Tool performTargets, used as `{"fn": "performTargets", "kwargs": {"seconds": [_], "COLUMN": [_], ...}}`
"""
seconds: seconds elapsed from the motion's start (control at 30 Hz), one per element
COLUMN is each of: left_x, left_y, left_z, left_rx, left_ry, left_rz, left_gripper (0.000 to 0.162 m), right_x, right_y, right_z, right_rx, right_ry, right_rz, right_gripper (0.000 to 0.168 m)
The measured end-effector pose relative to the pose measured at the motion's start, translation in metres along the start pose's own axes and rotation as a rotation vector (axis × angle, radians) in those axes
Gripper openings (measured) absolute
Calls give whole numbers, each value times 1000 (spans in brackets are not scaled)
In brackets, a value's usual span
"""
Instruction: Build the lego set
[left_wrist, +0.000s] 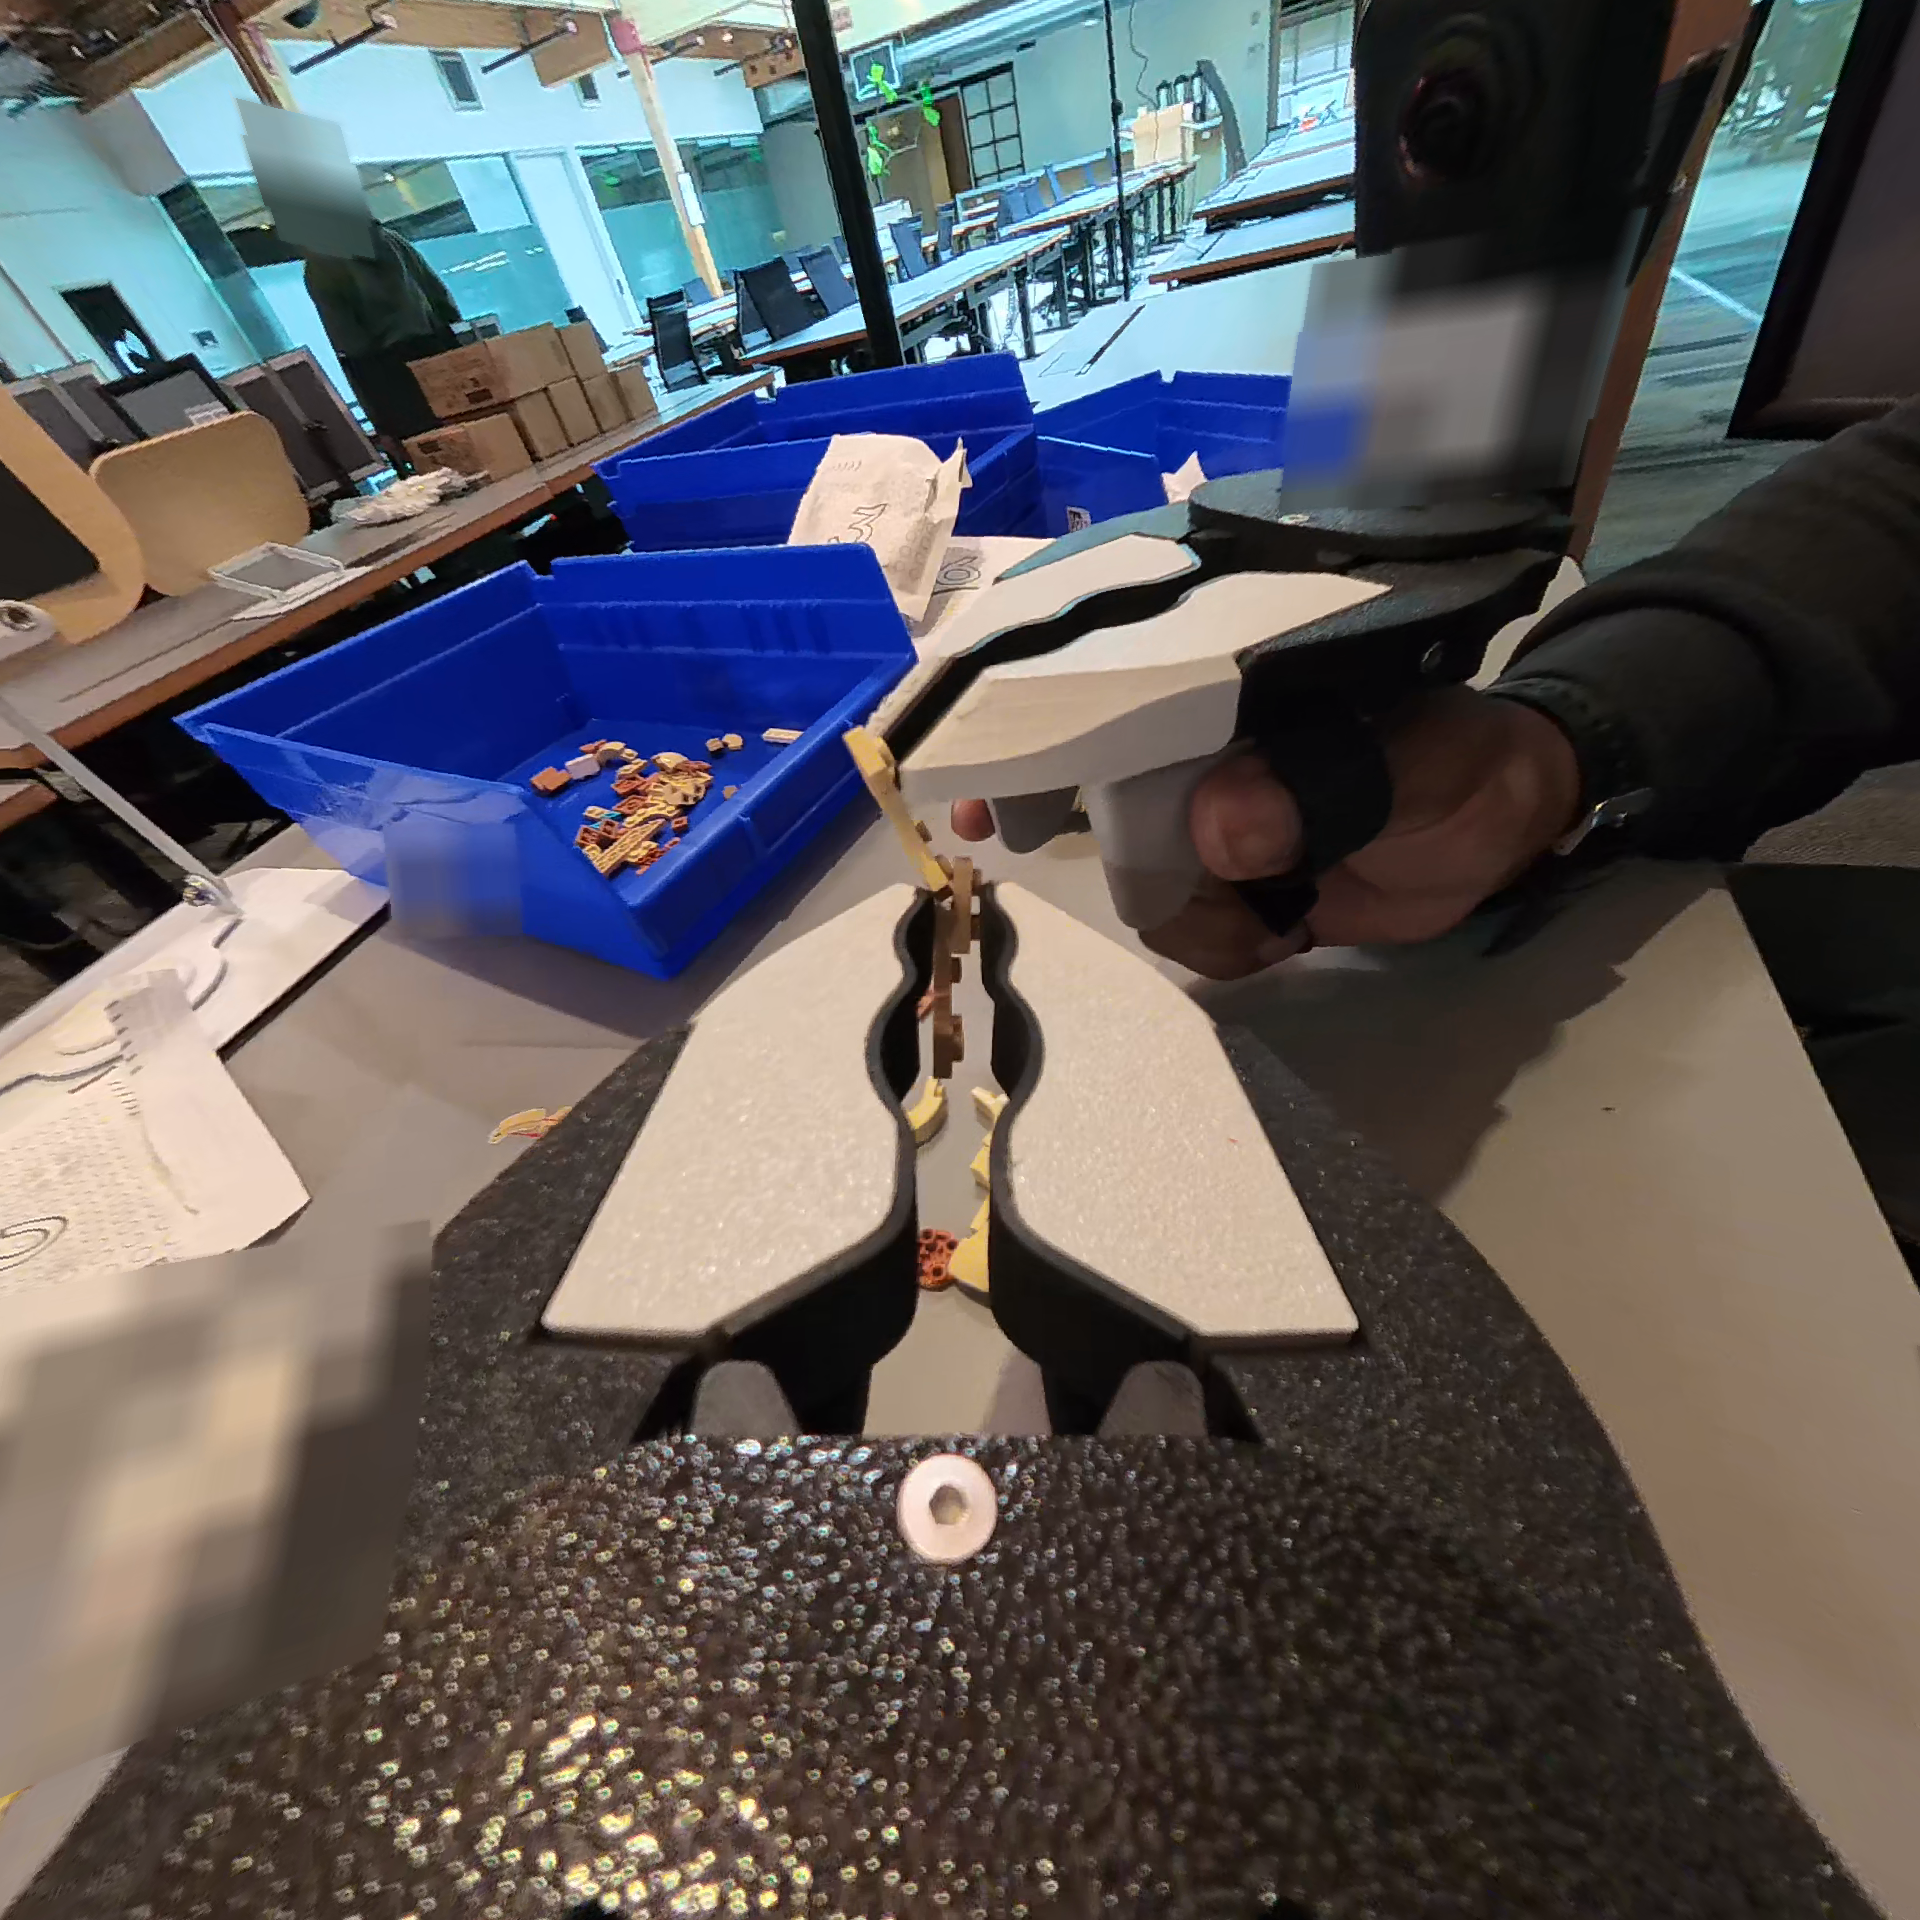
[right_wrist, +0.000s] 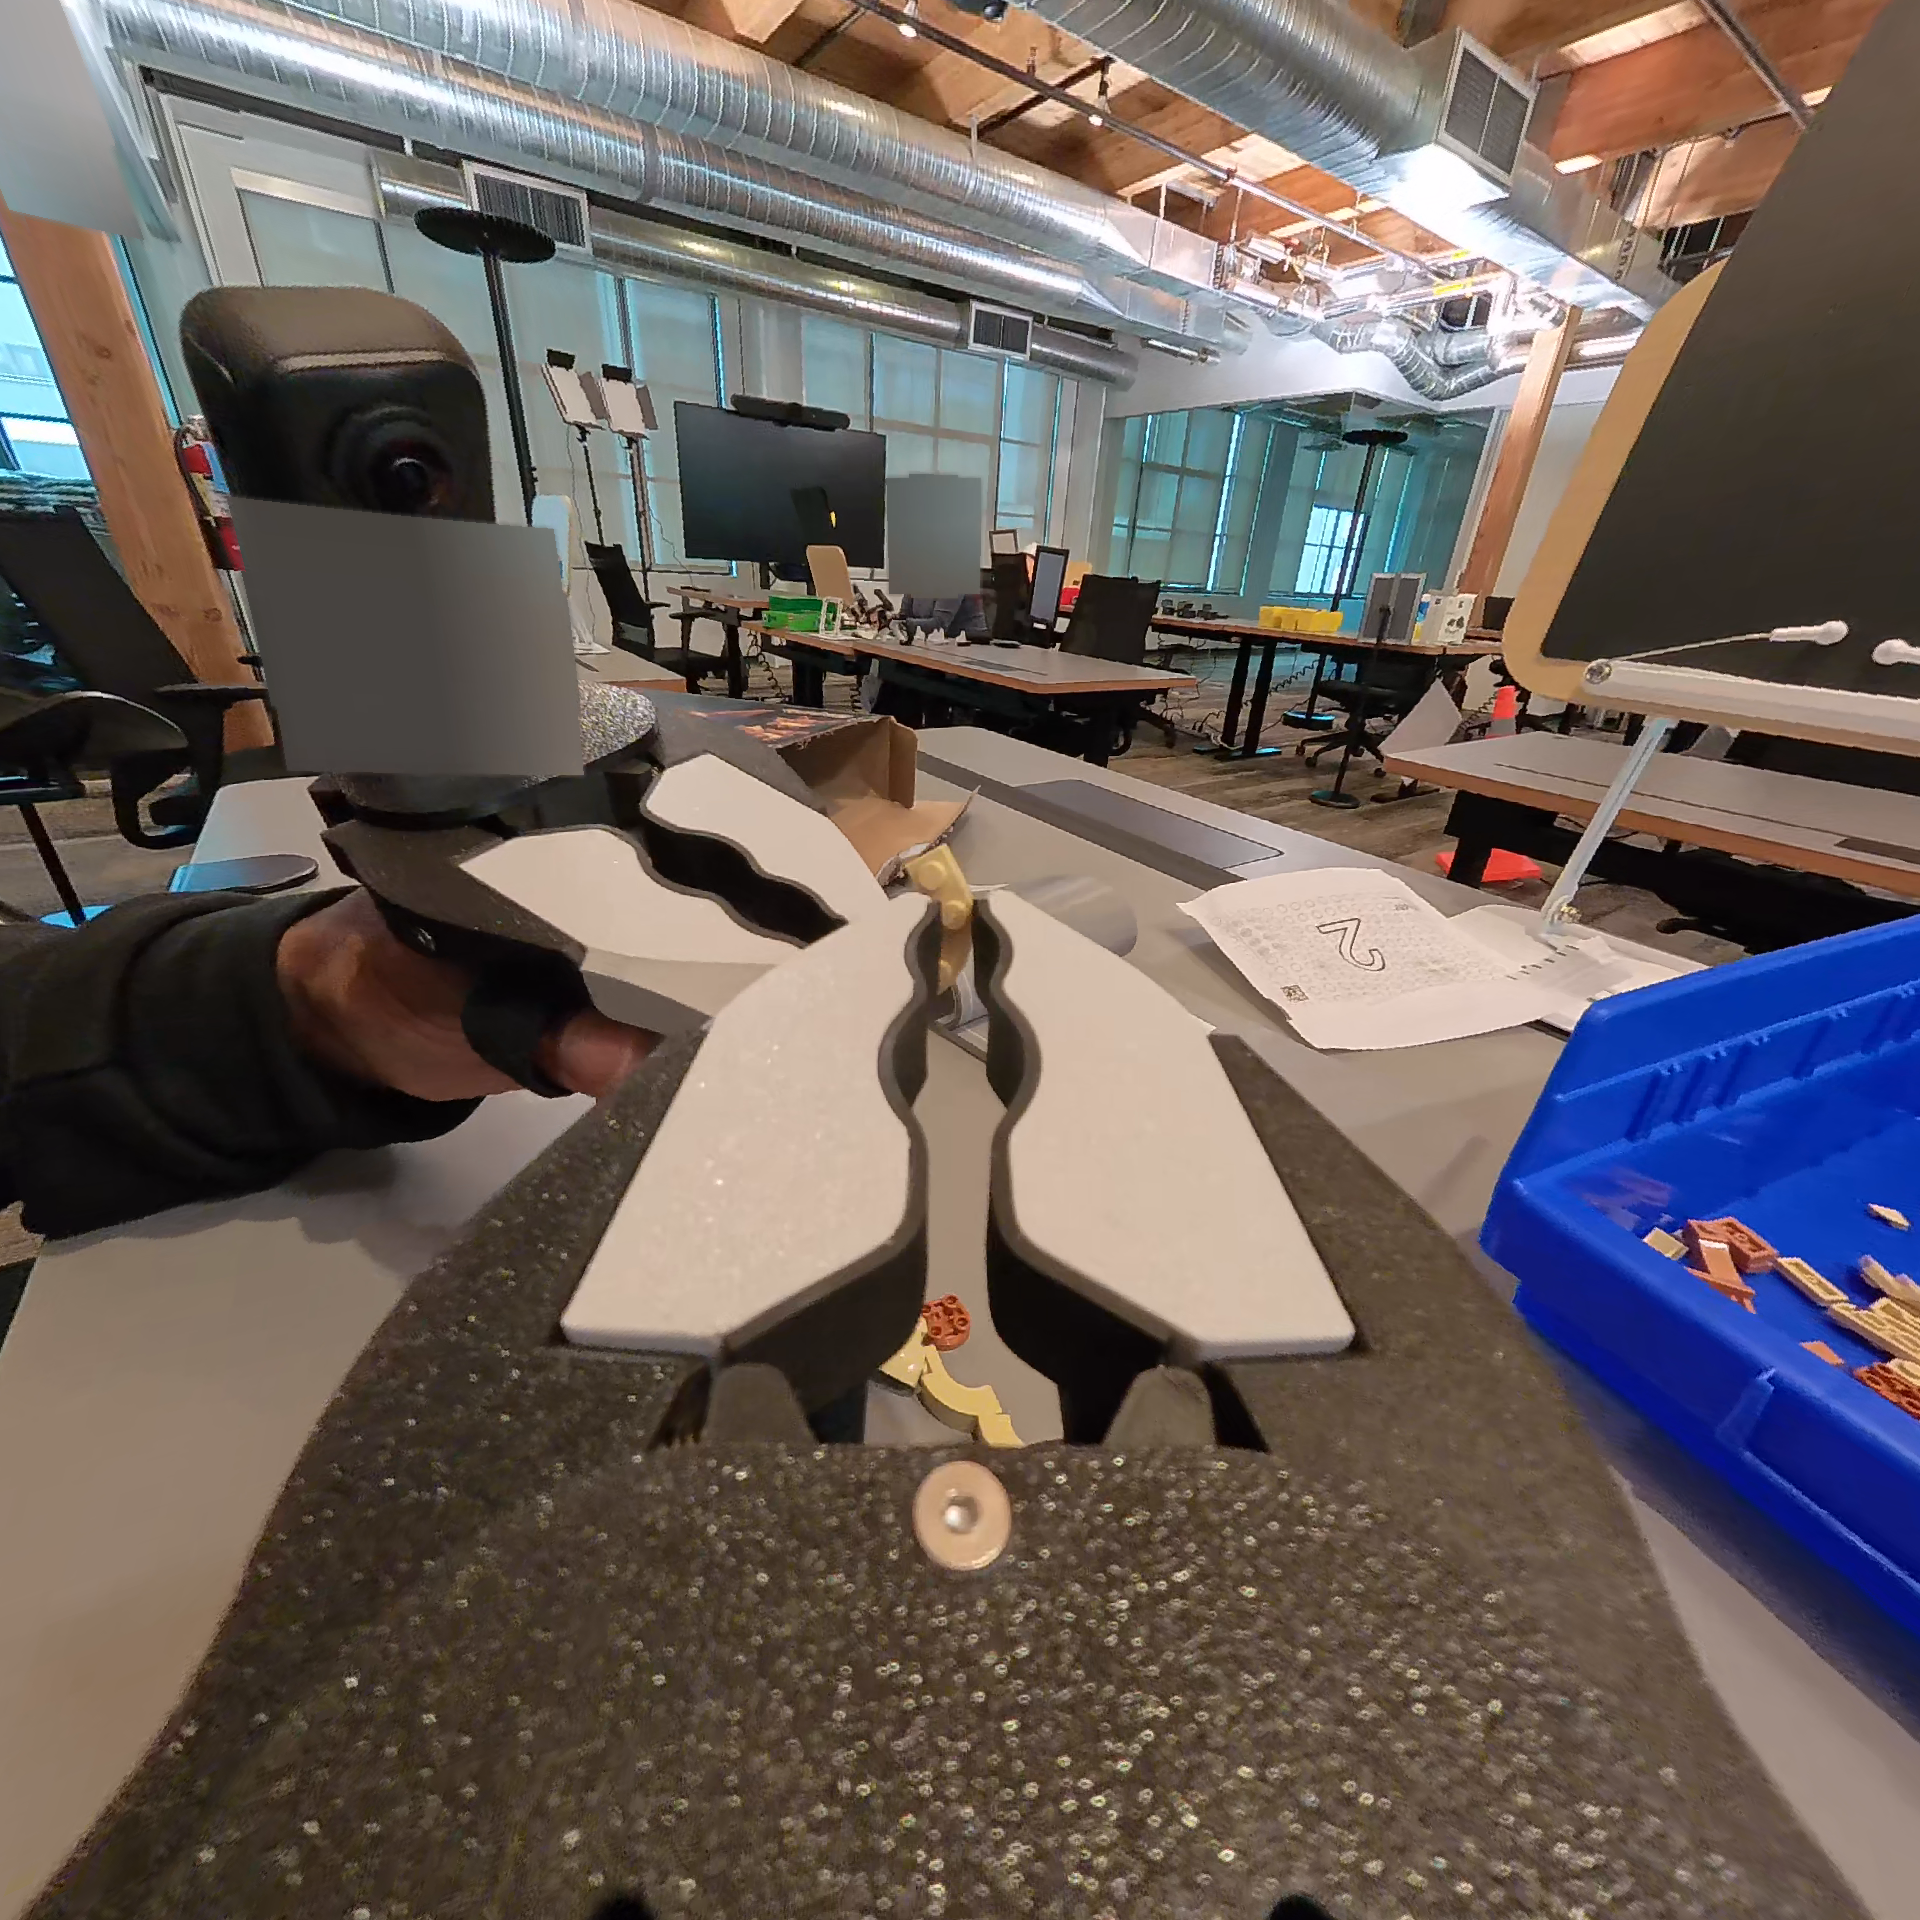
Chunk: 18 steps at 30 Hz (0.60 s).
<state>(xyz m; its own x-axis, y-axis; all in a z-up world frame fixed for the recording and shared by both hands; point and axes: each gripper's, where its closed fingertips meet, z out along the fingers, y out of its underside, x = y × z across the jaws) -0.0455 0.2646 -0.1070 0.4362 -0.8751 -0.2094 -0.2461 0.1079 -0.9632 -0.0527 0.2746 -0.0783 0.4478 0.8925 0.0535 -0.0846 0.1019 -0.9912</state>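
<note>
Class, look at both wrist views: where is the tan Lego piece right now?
The tan Lego piece is off the table, pinched at the right gripper tips, meeting the brown assembly in the left gripper, near the blue bin.

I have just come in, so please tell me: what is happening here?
A person is building a lego set with two hand-held claws. The left claw grips a brown lego piece; the right claw holds a tan piece against its top. Loose pieces lie on the grey table, more in the blue bin.
</note>
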Motion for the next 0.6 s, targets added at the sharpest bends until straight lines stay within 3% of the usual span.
{"fn": "performTargets", "kwargs": {"seconds": [0.6], "left_x": [-12], "left_y": [12], "left_z": [-2], "left_rx": [-85], "left_ry": [-78], "left_rz": [95], "left_gripper": [8], "right_x": [-9], "right_y": [11], "right_z": [0], "right_rx": [-53], "right_ry": [-65], "right_rz": [-44], "right_gripper": [0]}}
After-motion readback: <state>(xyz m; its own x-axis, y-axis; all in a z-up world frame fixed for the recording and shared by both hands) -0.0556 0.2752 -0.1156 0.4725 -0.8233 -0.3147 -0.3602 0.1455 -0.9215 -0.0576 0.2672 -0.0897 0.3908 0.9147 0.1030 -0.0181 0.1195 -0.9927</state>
